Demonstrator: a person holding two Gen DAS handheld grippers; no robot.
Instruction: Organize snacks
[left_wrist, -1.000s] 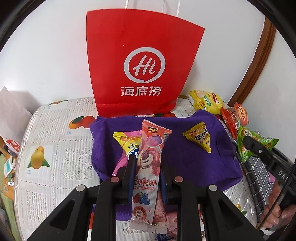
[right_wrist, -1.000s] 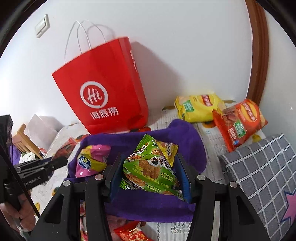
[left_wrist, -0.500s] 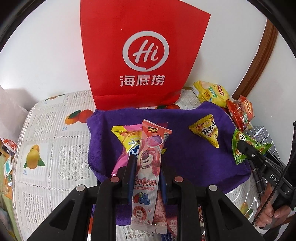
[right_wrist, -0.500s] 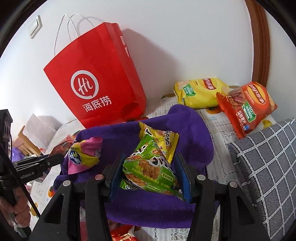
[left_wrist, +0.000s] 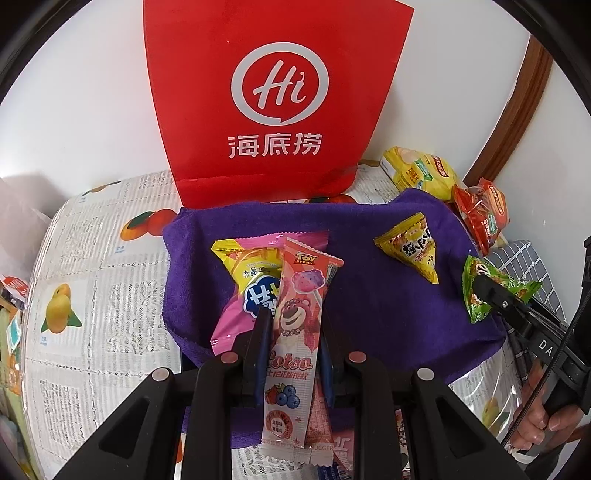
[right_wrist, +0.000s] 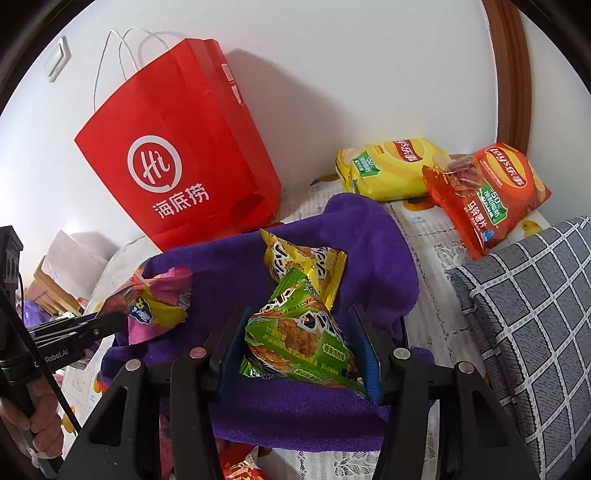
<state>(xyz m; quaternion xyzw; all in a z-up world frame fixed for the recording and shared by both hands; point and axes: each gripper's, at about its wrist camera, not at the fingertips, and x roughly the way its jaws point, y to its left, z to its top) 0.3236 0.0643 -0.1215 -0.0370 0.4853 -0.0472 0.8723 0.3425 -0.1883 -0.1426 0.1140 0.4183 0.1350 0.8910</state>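
My left gripper (left_wrist: 293, 328) is shut on a long pink Lotso lollipop packet (left_wrist: 295, 332), held over the near edge of a purple towel (left_wrist: 369, 306). A pink-and-yellow snack bag (left_wrist: 247, 284) lies on the towel just behind it. My right gripper (right_wrist: 301, 339) is shut on a green triangular snack bag (right_wrist: 299, 339) above the same towel (right_wrist: 369, 236). A yellow triangular snack bag (right_wrist: 306, 262) rests on the towel right behind the green one; in the left wrist view the yellow bag (left_wrist: 413, 247) lies toward the right. The right gripper (left_wrist: 491, 295) shows there with the green bag.
A red paper bag (left_wrist: 273, 103) stands upright against the white wall behind the towel. Yellow (right_wrist: 388, 166) and orange (right_wrist: 487, 192) chip bags lie at the back right. A grey checked cushion (right_wrist: 528, 314) is on the right. The fruit-print tablecloth (left_wrist: 92, 295) extends left.
Both grippers have come down toward the towel with their packets still held. The red bag and towel look larger and nearer in both views.
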